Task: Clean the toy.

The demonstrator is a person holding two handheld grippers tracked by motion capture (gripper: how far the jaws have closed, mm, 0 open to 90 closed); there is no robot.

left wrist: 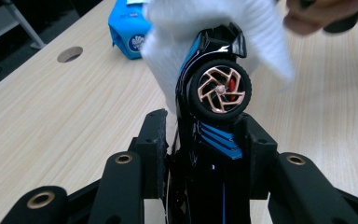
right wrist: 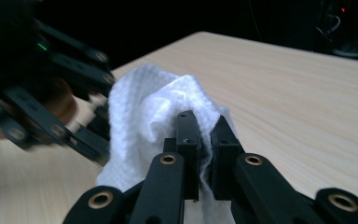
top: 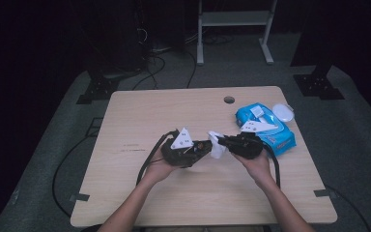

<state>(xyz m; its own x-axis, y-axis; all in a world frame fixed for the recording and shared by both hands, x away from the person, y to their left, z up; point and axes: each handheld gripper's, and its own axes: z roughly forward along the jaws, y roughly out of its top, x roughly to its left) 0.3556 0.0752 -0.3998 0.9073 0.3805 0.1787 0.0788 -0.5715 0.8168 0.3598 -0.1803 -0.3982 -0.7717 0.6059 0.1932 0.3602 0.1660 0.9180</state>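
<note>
My left gripper (top: 204, 146) is shut on a black and blue toy car (left wrist: 200, 140) with a copper-spoked wheel (left wrist: 220, 88), gripping its body from both sides. The car's end points away from me in the left gripper view. A white wipe (left wrist: 214, 28) drapes over that far end of the car. My right gripper (right wrist: 205, 122) is shut on this wipe (right wrist: 144, 107), which bunches around its fingertips. In the high view both grippers meet tip to tip above the table's middle, with the wipe (top: 216, 146) between them. The right gripper (top: 222, 141) comes in from the right.
A blue pack of wipes (top: 266, 129) lies on the wooden table (top: 140, 116) just behind the right hand, with a white oval lid (top: 283, 112) beside it. A round cable hole (top: 229, 99) sits near the far edge. Cables trail from both grippers toward me.
</note>
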